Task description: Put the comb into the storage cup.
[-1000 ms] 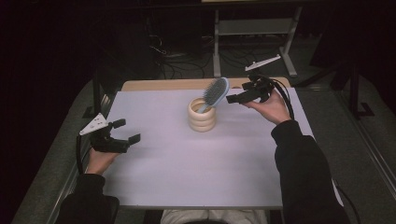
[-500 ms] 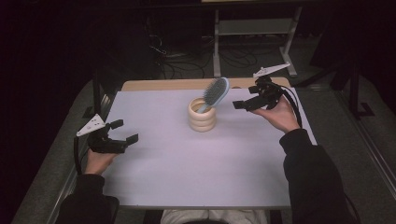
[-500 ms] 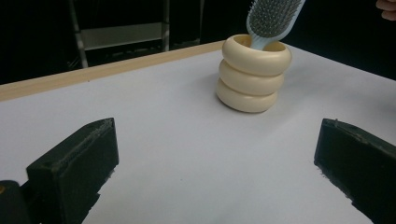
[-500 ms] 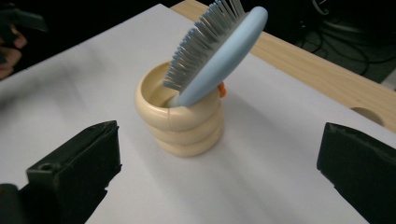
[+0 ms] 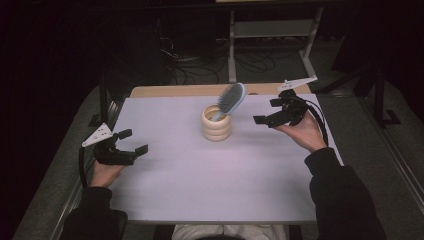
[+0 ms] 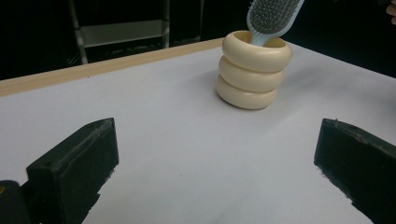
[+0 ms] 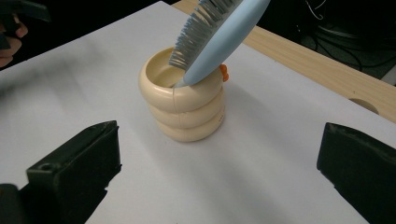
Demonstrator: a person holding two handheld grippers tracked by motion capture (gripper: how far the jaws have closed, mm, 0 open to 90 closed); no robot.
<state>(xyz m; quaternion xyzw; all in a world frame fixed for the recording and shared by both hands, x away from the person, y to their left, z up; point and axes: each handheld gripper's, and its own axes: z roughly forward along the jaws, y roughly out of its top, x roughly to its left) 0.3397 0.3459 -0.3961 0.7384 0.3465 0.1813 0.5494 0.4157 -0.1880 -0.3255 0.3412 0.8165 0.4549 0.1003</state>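
A blue hairbrush [image 5: 231,100] stands handle-down in a cream ringed holder [image 5: 216,123] near the far middle of a white table [image 5: 210,190], its bristled head leaning out over the rim, tilted toward the right gripper [image 5: 269,111]. That gripper, held in the person's right hand [image 5: 302,131], has its jaws spread wide and empty; in the right gripper view the holder [image 7: 184,105] sits ahead of and between the two jaws, apart from both, with the brush head [image 7: 219,32] slanting above it. The left gripper [image 5: 135,141] is held low over the near left of the table, its jaws also wide open and holding nothing; in the left gripper view the holder [image 6: 254,70] stands well ahead of the jaws, nearer the right-hand one, with the brush [image 6: 272,16] rising from its mouth. A strip of bare wood [image 5: 170,91] edges the table beyond the holder.
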